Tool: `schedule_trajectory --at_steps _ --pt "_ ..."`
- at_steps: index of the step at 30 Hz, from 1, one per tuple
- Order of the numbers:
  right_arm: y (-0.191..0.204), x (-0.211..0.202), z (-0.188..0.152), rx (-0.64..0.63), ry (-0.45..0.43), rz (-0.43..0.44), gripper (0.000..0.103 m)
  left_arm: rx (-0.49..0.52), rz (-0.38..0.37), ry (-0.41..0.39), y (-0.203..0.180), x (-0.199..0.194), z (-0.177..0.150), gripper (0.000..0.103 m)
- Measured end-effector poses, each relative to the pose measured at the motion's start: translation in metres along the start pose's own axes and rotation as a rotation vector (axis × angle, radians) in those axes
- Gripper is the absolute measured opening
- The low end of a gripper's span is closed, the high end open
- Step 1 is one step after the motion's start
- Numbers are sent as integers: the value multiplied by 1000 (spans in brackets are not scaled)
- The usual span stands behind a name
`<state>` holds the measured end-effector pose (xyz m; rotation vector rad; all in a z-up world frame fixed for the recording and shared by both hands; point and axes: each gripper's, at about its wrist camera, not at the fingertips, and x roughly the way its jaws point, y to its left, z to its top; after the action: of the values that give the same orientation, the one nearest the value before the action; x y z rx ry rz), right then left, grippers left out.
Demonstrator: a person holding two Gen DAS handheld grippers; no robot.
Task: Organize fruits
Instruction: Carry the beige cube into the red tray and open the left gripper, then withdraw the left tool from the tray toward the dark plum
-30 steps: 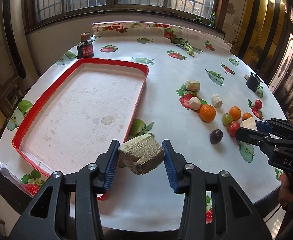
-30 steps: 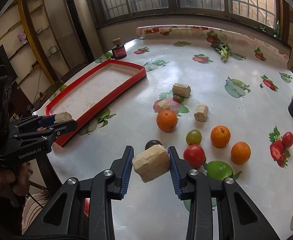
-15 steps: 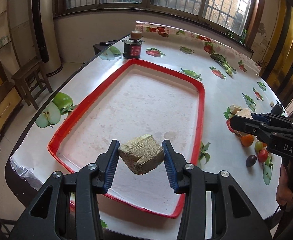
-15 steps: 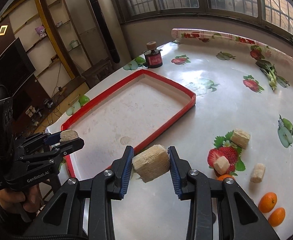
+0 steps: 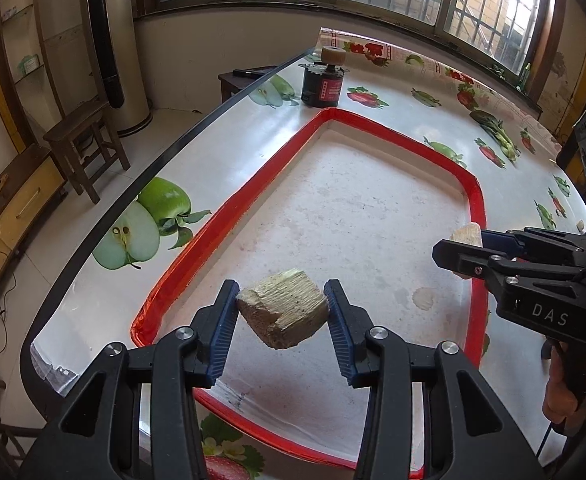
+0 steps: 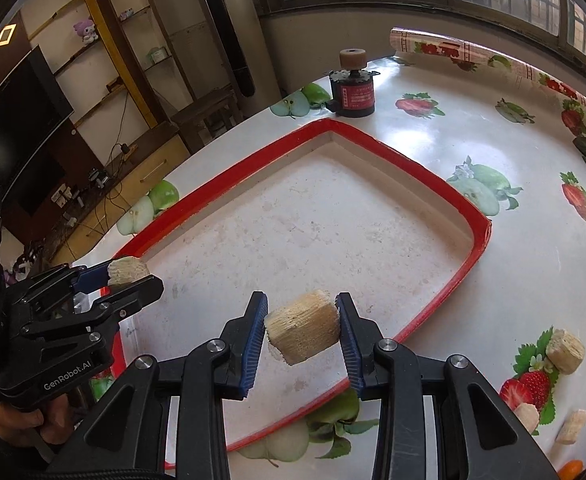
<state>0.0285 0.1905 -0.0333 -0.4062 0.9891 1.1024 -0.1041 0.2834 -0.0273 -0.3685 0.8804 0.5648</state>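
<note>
My left gripper (image 5: pixel 283 312) is shut on a tan fibrous chunk (image 5: pixel 284 314) and holds it above the near end of the red-rimmed tray (image 5: pixel 221 216). My right gripper (image 6: pixel 302 332) is shut on a paler fibrous chunk (image 6: pixel 303 332) above the tray's near right part (image 6: pixel 469 208). Each gripper shows in the other's view, the right one (image 5: pixel 463 240) over the tray's right rim, the left one (image 6: pixel 133 274) over its left rim. The tray holds nothing.
A small black and red motor (image 5: pixel 324 80) stands beyond the tray's far corner. Several loose tan chunks (image 6: pixel 564 356) and an orange fruit (image 6: pixel 571 467) lie on the fruit-printed tablecloth at the right. The table edge (image 5: pixel 113 216) runs close along the left.
Both grippers have swung left from the fruit pile, carrying their chunks, and now hang over the tray. The fruits have left the left wrist view.
</note>
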Motion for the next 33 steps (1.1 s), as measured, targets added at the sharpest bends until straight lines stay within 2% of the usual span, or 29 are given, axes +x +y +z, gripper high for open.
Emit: schedule_trajectory --at_steps 8,11,13,16,17,26,33 --pt "0 28 1 -26 43 -27 37 -4 -5 65 1 23 -8 42" --pt "0 35 -2 -31 61 -48 37 7 13 58 -1 21 -10 42" --pt "0 35 -3 -30 61 -41 47 7 23 59 -1 19 -10 45" --pt "3 27 -5 -40 41 -62 65 5 30 40 -1 11 -10 57" --pt "4 23 -5 -43 31 -68 66 3 32 31 -1 8 -10 59" --pt "-1 -12 -10 -23 -17 -52 66 14 31 5 -8 -12 -12 61" --pt "-11 -50 -28 7 -62 -57 68 14 27 -1 -16 -24 -15 61"
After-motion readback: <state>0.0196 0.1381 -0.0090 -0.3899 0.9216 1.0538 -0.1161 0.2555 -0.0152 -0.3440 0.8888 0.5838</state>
